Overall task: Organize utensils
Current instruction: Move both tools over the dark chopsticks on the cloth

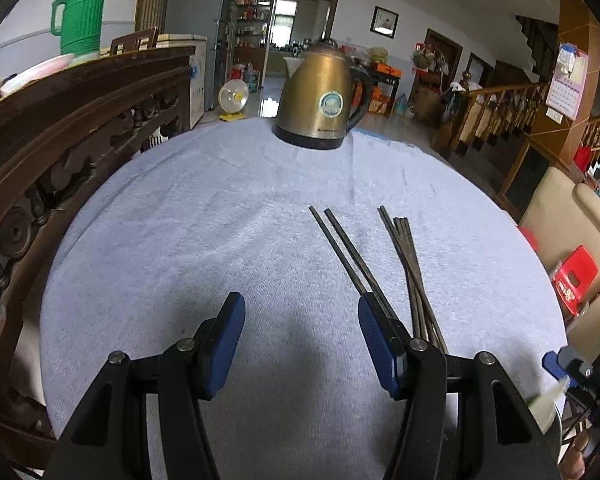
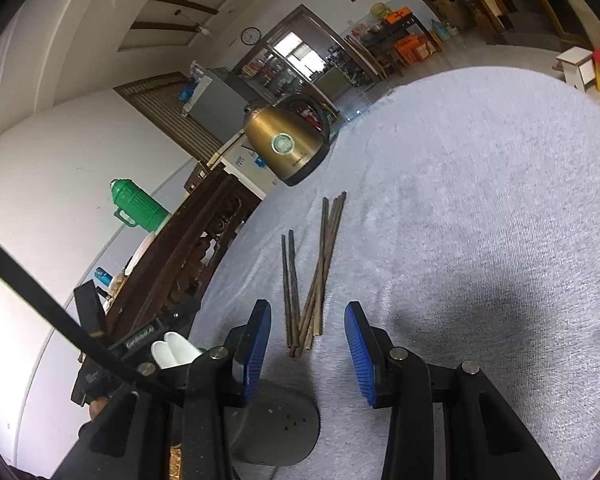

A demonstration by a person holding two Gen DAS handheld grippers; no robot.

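Several dark chopsticks lie on a pale blue cloth (image 1: 220,208). In the left wrist view a pair of chopsticks (image 1: 346,250) lies just ahead of my right finger, and a looser bundle (image 1: 410,272) lies to its right. My left gripper (image 1: 302,320) is open and empty, just left of them. In the right wrist view the pair (image 2: 290,296) and the bundle (image 2: 324,264) lie straight ahead. My right gripper (image 2: 307,330) is open and empty, with the near ends of the chopsticks just ahead of its jaws. A grey holder (image 2: 276,428) with small holes sits under it.
A brass electric kettle (image 1: 324,96) stands at the far edge of the round table; it also shows in the right wrist view (image 2: 288,144). A carved dark wooden sideboard (image 1: 60,128) with a green thermos (image 1: 82,12) runs along the left. A red stool (image 1: 574,276) is at the right.
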